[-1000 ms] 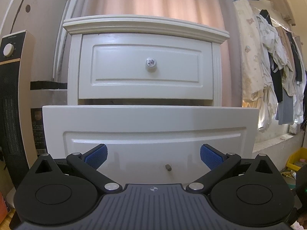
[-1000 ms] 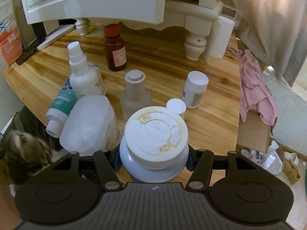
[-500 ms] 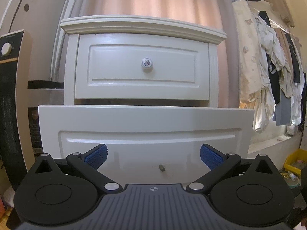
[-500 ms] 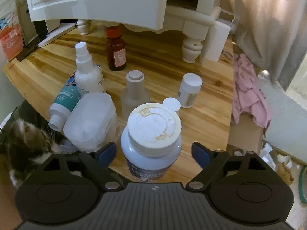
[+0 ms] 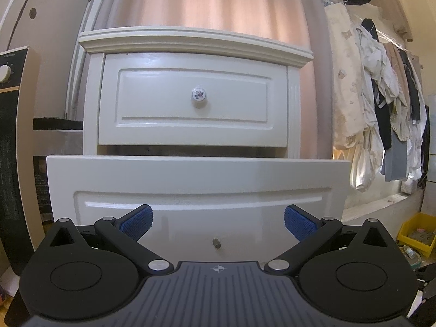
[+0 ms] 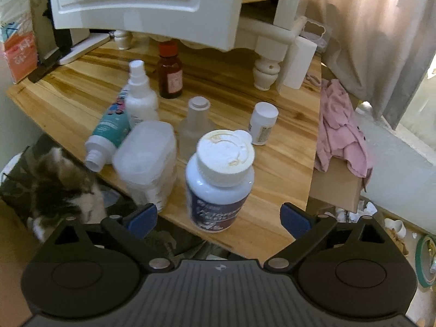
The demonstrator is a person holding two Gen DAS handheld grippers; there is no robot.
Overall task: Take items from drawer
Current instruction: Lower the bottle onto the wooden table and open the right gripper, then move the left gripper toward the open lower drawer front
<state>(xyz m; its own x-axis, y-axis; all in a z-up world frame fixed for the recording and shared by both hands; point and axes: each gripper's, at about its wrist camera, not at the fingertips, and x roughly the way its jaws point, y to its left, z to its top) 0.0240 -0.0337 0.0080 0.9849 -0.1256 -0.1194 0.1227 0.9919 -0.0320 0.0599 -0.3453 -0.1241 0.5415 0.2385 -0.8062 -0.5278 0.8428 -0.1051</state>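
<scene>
With our right gripper (image 6: 219,219) spread wide and empty just behind the white-capped supplement bottle (image 6: 220,179), seven containers stand beside it on the wooden tabletop (image 6: 278,163). Our left gripper (image 5: 218,219), equally wide and empty, faces the pulled-out lower drawer (image 5: 199,179); its contents are hidden.

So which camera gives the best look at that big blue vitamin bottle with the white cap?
The right wrist view: the vitamin bottle stands whole on the wooden table, just ahead of the open right gripper. The left wrist view misses it entirely.
</scene>
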